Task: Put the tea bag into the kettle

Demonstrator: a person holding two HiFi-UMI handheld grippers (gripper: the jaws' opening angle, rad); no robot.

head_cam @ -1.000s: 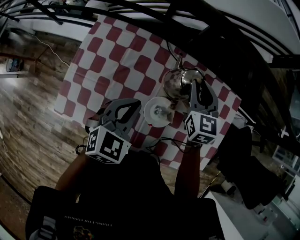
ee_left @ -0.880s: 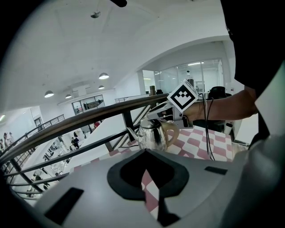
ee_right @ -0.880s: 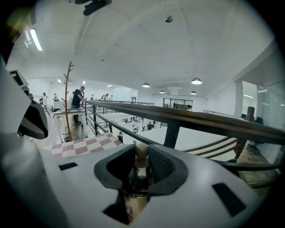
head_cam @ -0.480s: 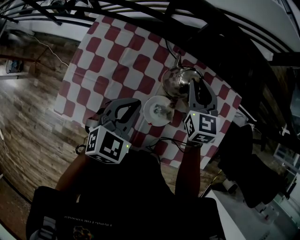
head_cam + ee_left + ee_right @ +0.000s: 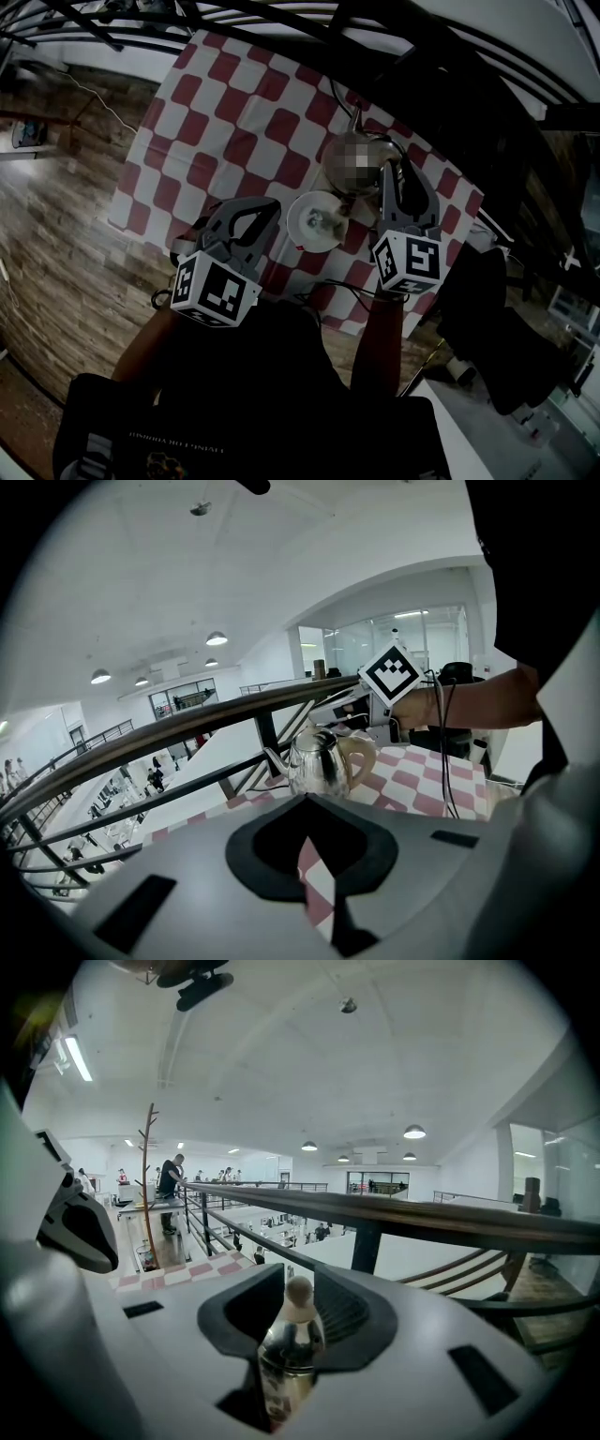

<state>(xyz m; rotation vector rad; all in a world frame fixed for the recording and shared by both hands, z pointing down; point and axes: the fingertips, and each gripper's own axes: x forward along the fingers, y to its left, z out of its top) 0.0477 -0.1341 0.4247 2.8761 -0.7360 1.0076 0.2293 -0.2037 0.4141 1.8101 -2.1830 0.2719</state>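
Seen from above, one red-and-white checked surface point(image 5: 234, 122) stands over a wood-plank floor point(image 5: 56, 234), with dark rails point(image 5: 281, 23) crossing its far side. One steel kettle point(image 5: 317, 766) with a pale handle stands at the far right of the surface; a mosaic patch partly covers it in the head view. Just near-left of the kettle lies one white plate point(image 5: 302, 236). At the plate's middle is a small shiny item point(image 5: 324, 222), which is too small to identify as the tea bag. One black cable point(image 5: 328, 284) loops at the near edge of the surface, between the person's forearms.

There are two grippers, each with a marker cube. The left gripper point(image 5: 265, 208) hovers at the near left, beside the plate and well apart from the kettle. Its jaws are drawn together to a thin slit, and only checked cloth shows through. The right gripper point(image 5: 287, 1321) reaches in from the near right to the kettle's top. Its jaws are closed in on the steel lid point(image 5: 292, 1344), and the lid's pale round knob point(image 5: 299, 1291) rises between them.

Past the right gripper's jaws, one handrail point(image 5: 422, 1221) runs across a bright hall. At the far left of that view are one coat stand point(image 5: 148, 1176) and one standing person point(image 5: 170, 1177)
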